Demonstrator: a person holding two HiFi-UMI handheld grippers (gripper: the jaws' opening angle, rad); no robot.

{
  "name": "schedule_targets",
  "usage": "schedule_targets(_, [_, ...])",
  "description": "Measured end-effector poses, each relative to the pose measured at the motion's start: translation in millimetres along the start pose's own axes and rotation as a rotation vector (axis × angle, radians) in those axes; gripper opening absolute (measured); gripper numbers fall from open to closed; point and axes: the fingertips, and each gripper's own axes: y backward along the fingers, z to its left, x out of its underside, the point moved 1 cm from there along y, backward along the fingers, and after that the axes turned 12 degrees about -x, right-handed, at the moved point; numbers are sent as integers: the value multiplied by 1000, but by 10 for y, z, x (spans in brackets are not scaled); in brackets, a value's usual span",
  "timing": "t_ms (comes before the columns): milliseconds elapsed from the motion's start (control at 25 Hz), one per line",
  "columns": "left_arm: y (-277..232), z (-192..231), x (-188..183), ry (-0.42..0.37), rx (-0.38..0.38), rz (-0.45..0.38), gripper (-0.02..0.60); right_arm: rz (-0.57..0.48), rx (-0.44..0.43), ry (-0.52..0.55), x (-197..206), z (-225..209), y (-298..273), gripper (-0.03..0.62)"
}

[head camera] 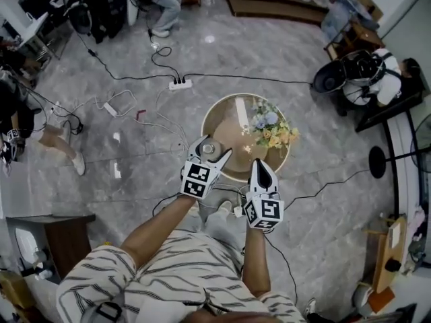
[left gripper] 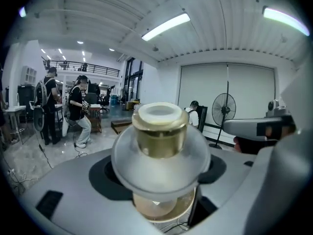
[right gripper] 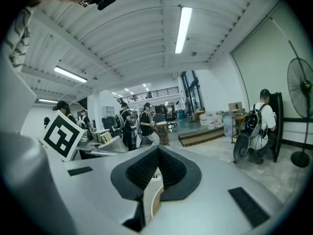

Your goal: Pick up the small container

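The small container [left gripper: 159, 136] is a frosted round jar with a gold neck and a white top. My left gripper [left gripper: 157, 166] is shut on its wide body and holds it upright in the air. In the head view the container [head camera: 208, 148] sits between the left gripper [head camera: 210, 151] fingers above the near left rim of the round wooden table [head camera: 232, 170]. My right gripper [head camera: 260, 165] hovers beside it over the table's near edge. In the right gripper view its ribbed pads [right gripper: 168, 170] meet with nothing between them, and the container [right gripper: 104, 137] shows at the left.
A bouquet of flowers [head camera: 271, 128] lies on the table's right half. A power strip [head camera: 180, 83] and cables run over the marble floor behind. A standing fan base [head camera: 378, 161] is at the right, a dark cabinet [head camera: 57, 237] at the left. People stand further off.
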Motion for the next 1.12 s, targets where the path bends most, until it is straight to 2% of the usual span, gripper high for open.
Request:
schedule_targets(320, [448, 72, -547, 21, -14, -80, 328, -49, -54, 36, -495, 267, 51, 0])
schedule_targets(520, [609, 144, -737, 36, -27, -123, 328, -82, -78, 66, -717, 360, 75, 0])
schedule_targets(680, [701, 154, -895, 18, -27, -157, 328, -103, -89, 76, -861, 371, 71, 0])
schedule_targets(1120, [804, 230, -923, -4, -33, -207, 328, -141, -116, 102, -984, 414, -31, 0])
